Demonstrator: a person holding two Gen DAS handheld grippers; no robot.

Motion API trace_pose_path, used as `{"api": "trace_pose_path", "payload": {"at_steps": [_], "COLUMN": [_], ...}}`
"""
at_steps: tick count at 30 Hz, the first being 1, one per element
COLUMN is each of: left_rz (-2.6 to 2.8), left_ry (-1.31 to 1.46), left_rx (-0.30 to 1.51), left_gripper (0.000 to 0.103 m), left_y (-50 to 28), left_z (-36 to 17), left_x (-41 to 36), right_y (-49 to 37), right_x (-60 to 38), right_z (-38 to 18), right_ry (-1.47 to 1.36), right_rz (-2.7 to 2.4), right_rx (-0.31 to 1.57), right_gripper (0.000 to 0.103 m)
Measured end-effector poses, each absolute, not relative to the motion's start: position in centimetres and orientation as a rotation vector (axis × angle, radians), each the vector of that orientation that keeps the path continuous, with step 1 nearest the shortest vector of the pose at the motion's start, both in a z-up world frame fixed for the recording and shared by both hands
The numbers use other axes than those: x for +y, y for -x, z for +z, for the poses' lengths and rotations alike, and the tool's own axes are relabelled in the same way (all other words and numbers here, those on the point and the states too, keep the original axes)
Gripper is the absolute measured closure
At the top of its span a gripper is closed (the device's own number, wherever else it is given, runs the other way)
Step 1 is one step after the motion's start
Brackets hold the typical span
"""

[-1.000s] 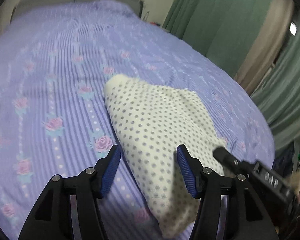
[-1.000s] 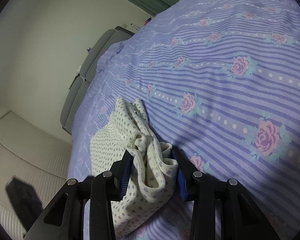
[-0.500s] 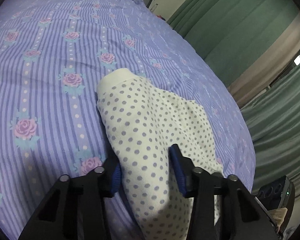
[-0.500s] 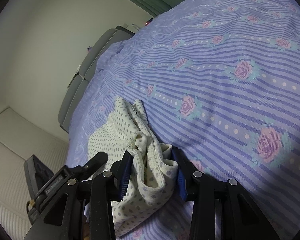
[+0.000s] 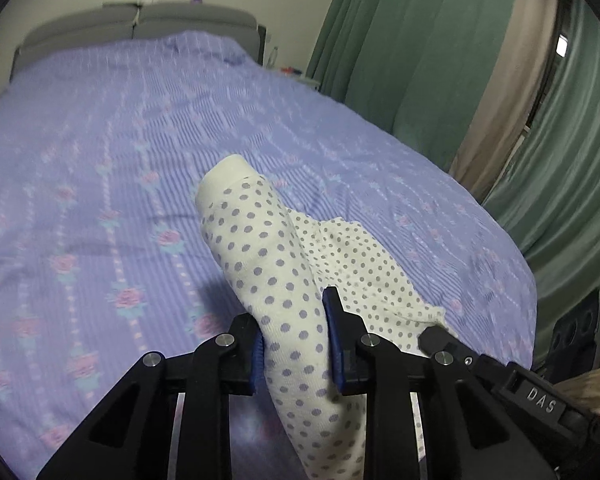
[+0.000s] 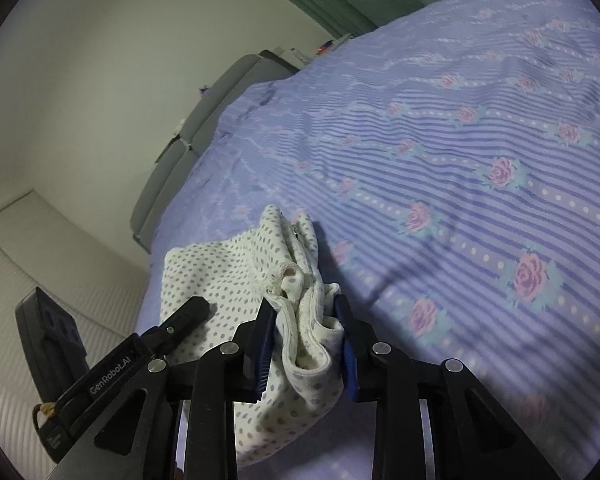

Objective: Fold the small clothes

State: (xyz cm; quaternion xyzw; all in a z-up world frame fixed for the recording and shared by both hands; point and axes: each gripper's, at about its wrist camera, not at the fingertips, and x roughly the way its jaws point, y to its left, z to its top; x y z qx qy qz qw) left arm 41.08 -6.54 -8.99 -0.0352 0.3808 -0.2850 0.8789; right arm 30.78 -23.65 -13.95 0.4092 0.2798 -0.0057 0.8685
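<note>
The left black two-finger gripper with blue pads [image 5: 294,344] has just been closing and now pinches the cream polka-dot garment [image 5: 260,248], pointing toward twelve o'clock; the right black blue-padded gripper [image 6: 306,344], at its four o'clock, likewise clamps bunched cloth

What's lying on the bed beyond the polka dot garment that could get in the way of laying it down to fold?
Nothing visible. Both the left gripper and the right gripper are clamped on the polka dot garment, and the striped floral bedspread beyond it shows only its own wrinkles.
</note>
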Motion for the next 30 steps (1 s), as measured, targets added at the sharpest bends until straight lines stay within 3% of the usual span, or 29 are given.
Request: {"api": "trace_pose_path", "payload": {"at_steps": [16,30], "left_rz": [-0.440,-0.216], "left_ry": [0.059,0.009], "left_rx": [0.637,0.534], "left_gripper": [0.077,0.077], "left_y": [-31.1,-24.9], "left_z": [-0.3,5.4], "left_x": [6.7,22.2], "right_y": [-24.5,-22.8], "right_x": [-13.5,2.2], "right_z": [-5.5,0.7], "right_ry": [-0.708,-0.576], "right_rz": [0.227,0.497], "right_rx": [0.527,0.498], "right_gripper": [0.073,0.073]}}
